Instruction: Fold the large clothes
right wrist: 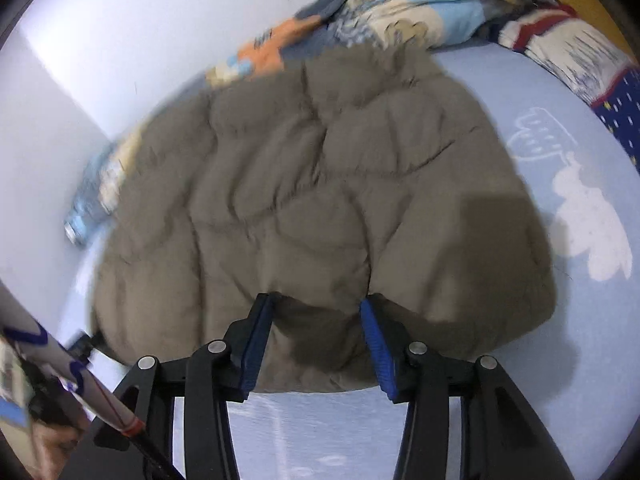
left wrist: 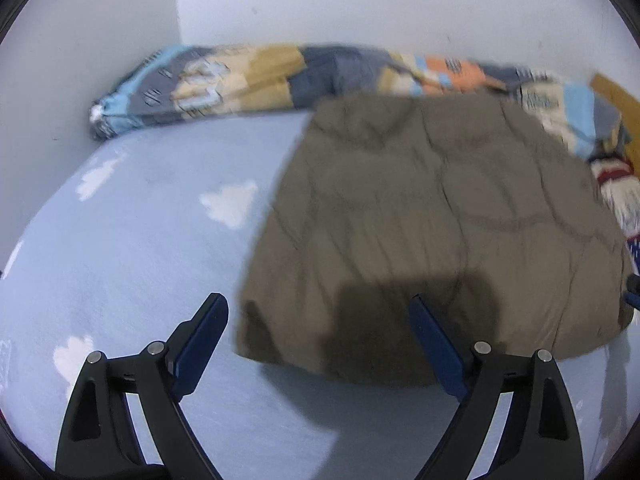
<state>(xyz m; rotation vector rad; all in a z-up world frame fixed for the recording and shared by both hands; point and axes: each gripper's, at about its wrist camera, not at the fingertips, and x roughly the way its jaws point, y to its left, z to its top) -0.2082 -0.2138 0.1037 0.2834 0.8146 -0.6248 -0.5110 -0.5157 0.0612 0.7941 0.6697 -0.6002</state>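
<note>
A puffy brown quilted jacket (left wrist: 440, 220) lies folded on a light blue bed sheet (left wrist: 120, 240) with white cloud prints. My left gripper (left wrist: 316, 300) hovers open and wide above the jacket's near left corner, one finger over the sheet and the other over the brown fabric. In the right wrist view the jacket (right wrist: 320, 180) fills the middle. My right gripper (right wrist: 316, 302) is shut on a thick bulge of its near edge, and creases run out from both blue pads (right wrist: 376, 344).
A rolled patchwork quilt (left wrist: 240, 80) runs along the white wall (left wrist: 360, 0) behind the jacket. A red, white and blue textile (right wrist: 580, 52) lies at the far right of the bed. A person's patterned sleeve (right wrist: 36, 344) crosses the lower left of the right wrist view.
</note>
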